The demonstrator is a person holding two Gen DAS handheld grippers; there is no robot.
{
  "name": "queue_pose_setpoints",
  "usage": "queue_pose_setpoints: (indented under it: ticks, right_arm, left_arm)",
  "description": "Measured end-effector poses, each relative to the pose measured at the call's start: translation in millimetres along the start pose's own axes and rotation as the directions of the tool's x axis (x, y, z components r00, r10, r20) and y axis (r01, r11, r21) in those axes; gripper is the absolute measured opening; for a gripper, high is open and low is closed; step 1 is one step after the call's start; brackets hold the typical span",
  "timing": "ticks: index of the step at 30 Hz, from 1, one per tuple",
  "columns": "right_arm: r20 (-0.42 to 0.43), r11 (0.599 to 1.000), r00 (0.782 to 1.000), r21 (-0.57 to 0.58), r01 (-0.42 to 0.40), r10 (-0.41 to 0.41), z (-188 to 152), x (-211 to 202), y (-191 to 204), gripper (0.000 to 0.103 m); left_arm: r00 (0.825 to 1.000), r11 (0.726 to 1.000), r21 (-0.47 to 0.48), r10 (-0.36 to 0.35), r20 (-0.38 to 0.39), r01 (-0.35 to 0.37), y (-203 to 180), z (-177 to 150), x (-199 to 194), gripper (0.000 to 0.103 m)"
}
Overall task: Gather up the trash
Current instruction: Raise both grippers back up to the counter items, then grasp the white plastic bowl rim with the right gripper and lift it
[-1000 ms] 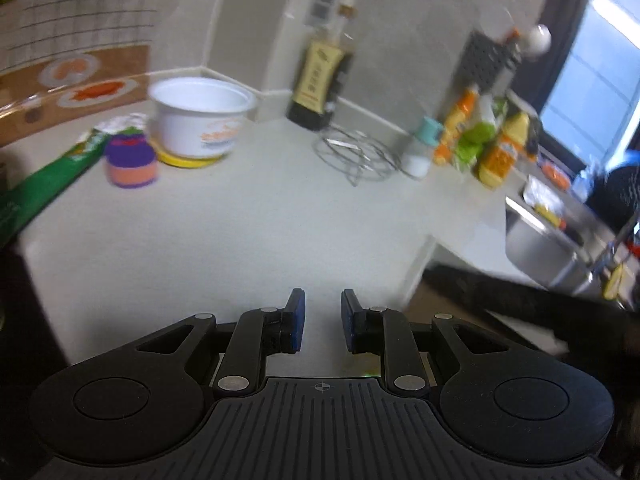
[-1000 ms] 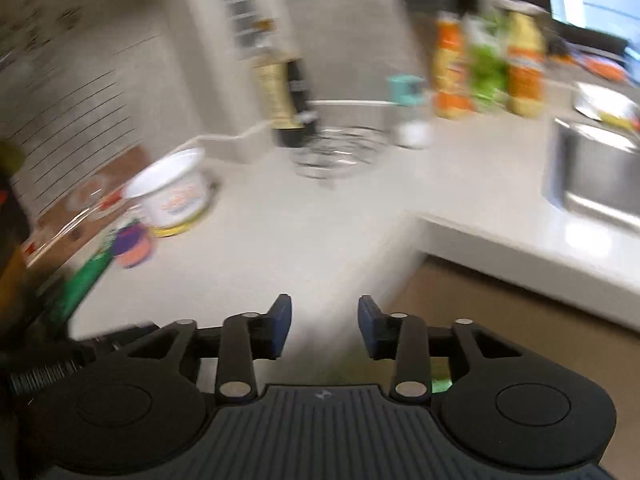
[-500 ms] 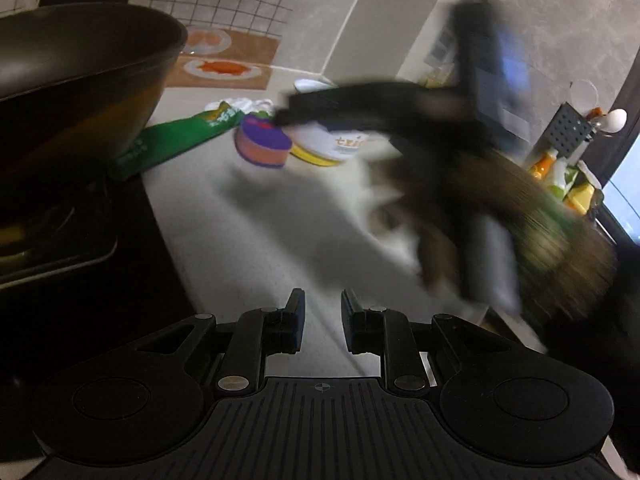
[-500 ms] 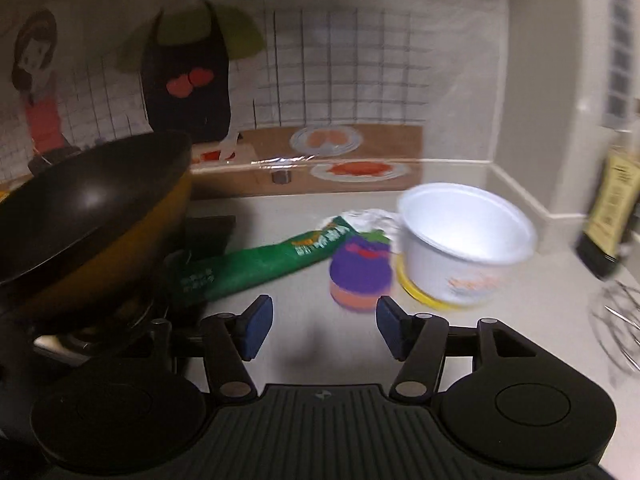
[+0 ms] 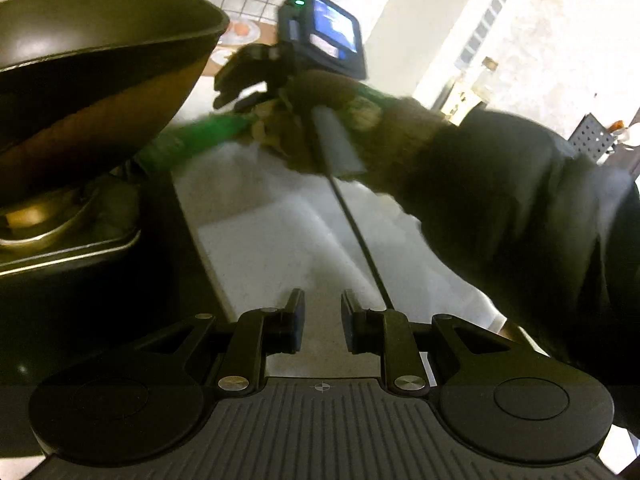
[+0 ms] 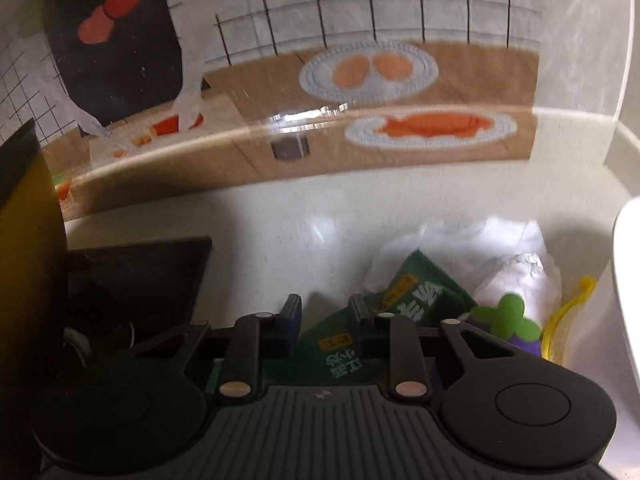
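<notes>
Your right gripper (image 6: 324,320) low over green snack wrapper (image 6: 420,296) on table (image 6: 280,232); jaws part-open, wrapper between them, not yet pinched. Crumpled white paper (image 6: 500,248) just behind wrapper, purple plush toy (image 6: 516,326) beside it. Your left gripper (image 5: 322,326) over table edge, jaws narrow, holding nothing. Wok (image 5: 100,72) on left.

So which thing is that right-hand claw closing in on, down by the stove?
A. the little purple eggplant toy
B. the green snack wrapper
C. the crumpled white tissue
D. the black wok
B. In the right wrist view the right gripper is open with the green snack wrapper lying between and under its fingers; the crumpled white tissue lies farther back.
</notes>
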State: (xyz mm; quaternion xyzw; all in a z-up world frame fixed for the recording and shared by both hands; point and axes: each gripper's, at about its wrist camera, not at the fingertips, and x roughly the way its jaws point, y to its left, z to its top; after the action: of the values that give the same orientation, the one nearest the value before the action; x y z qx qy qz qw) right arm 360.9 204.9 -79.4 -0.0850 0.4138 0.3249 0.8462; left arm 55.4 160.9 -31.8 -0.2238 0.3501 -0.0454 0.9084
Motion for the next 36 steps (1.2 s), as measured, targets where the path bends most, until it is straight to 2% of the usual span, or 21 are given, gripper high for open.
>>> queue_pose_setpoints:
  ticks: [4, 6, 9, 11, 13, 16, 21, 23, 25, 27, 29, 32, 34, 36]
  right_arm:
    - [-0.071, 0.996, 0.996, -0.07, -0.064, 0.059, -22, -32, -2, 0.025]
    - [-0.094, 0.991, 0.993, -0.103, -0.079, 0.069, -41, -55, -4, 0.025]
    - [-0.114, 0.989, 0.988, -0.092, -0.112, 0.101, -65, -90, -19, 0.025]
    - [-0.116, 0.991, 0.988, -0.08, -0.108, 0.099, -84, -112, -33, 0.025]
    - [-0.107, 0.993, 0.99, -0.061, -0.098, 0.091, -99, -134, -46, 0.025]
    - [-0.058, 0.996, 0.994, -0.02, -0.092, 0.091, -113, -170, -64, 0.025]
    - [0.058, 1.0, 0.998, -0.009, 0.021, -0.02, -132, -230, -86, 0.03]
    - [0.089, 0.993, 0.99, -0.033, 0.11, -0.106, -139, -242, -91, 0.035]
    - [0.124, 0.978, 0.975, -0.081, 0.192, -0.182, -143, -248, -94, 0.05]
    - [0.157, 0.966, 0.962, -0.095, 0.239, -0.223, -141, -249, -99, 0.054]
    - [0.178, 0.972, 0.961, -0.068, 0.225, -0.21, -131, -247, -107, 0.054]
    - [0.228, 0.972, 0.949, -0.035, 0.232, -0.218, -106, -237, -113, 0.055]
    - [0.256, 0.973, 0.939, 0.016, 0.232, -0.228, -86, -226, -120, 0.055]
    - [0.26, 0.963, 0.929, 0.121, 0.239, -0.263, -61, -210, -137, 0.056]
  left_arm:
    - [0.999, 0.998, -0.043, -0.036, 0.017, 0.037, -2, 9, 11, 0.022]
    - [0.998, 0.998, -0.033, -0.05, 0.024, 0.05, -7, 11, 13, 0.022]
    - [0.998, 0.999, -0.009, -0.054, 0.022, 0.054, -19, 12, 16, 0.022]
    - [0.999, 0.999, -0.006, -0.033, 0.016, 0.033, -23, 14, 23, 0.022]
    - [1.0, 1.0, -0.003, 0.018, 0.012, -0.018, -28, 19, 34, 0.022]
    - [0.997, 0.997, 0.004, 0.072, 0.034, -0.072, -33, 31, 48, 0.023]
    - [0.983, 0.985, 0.037, 0.163, 0.082, -0.166, -40, 59, 83, 0.023]
    - [0.979, 0.981, 0.024, 0.19, 0.08, -0.192, -41, 66, 91, 0.023]
    - [0.981, 0.983, 0.012, 0.179, 0.08, -0.181, -42, 70, 94, 0.023]
    - [0.982, 0.984, 0.021, 0.173, 0.073, -0.175, -45, 69, 94, 0.023]
    - [0.987, 0.988, 0.014, 0.153, 0.052, -0.154, -45, 66, 93, 0.023]
    - [0.994, 0.994, -0.005, 0.112, 0.012, -0.112, -44, 58, 87, 0.023]
    - [0.996, 0.996, -0.005, 0.087, -0.004, -0.087, -45, 52, 81, 0.023]
    - [0.997, 0.997, -0.011, 0.071, -0.012, -0.071, -46, 47, 77, 0.023]
